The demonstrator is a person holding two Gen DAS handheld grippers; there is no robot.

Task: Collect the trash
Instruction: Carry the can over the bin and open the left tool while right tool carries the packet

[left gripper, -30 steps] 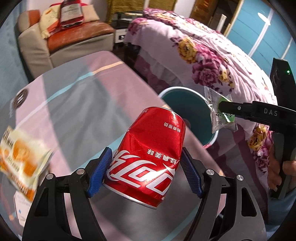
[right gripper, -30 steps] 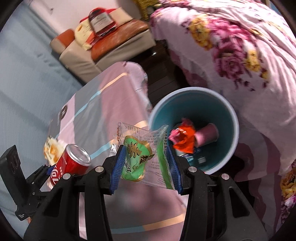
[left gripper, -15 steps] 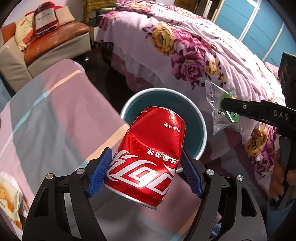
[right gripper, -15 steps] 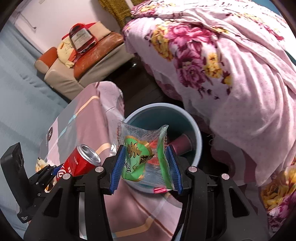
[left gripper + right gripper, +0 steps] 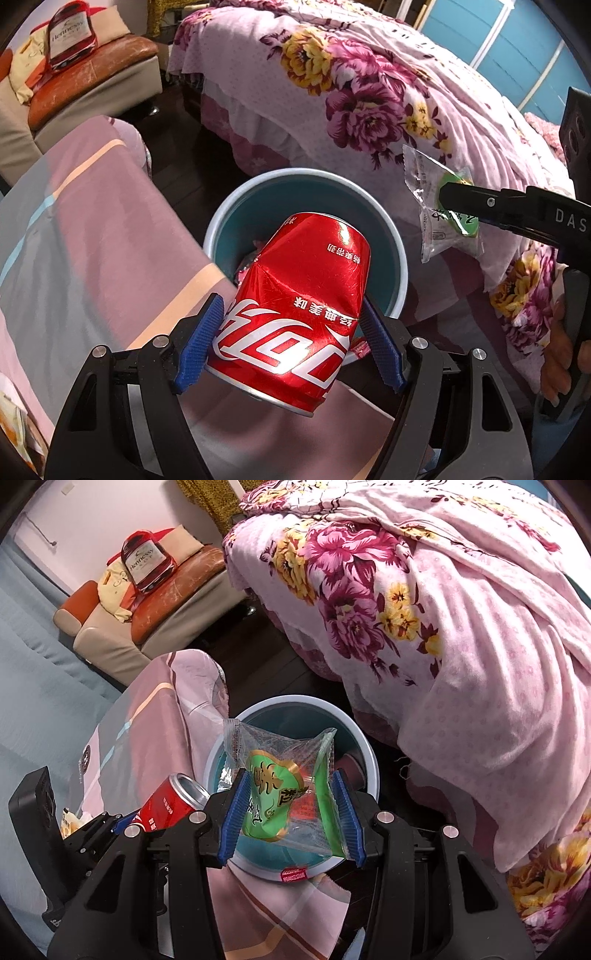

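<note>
Trash is carried in both grippers toward 1 bin (image 5: 391, 218), likely so 2 pieces drop in a single trip. The left gripper (image 5: 291, 341) is clamped wide on 1 dented red can (image 5: 299, 314), tilted over the bin's 6 o'clock rim. The right gripper (image 5: 290, 808) pinches 1 green snack wrapper (image 5: 280, 786) at a narrower spread; from the left camera it hangs at the bin's 3 o'clock. Some trash already lies inside the bin.

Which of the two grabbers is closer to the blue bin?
Hard to call. The left gripper holds the red can at the bin's table-side rim. The right gripper holds the green wrapper, apparently over the opening.
</note>
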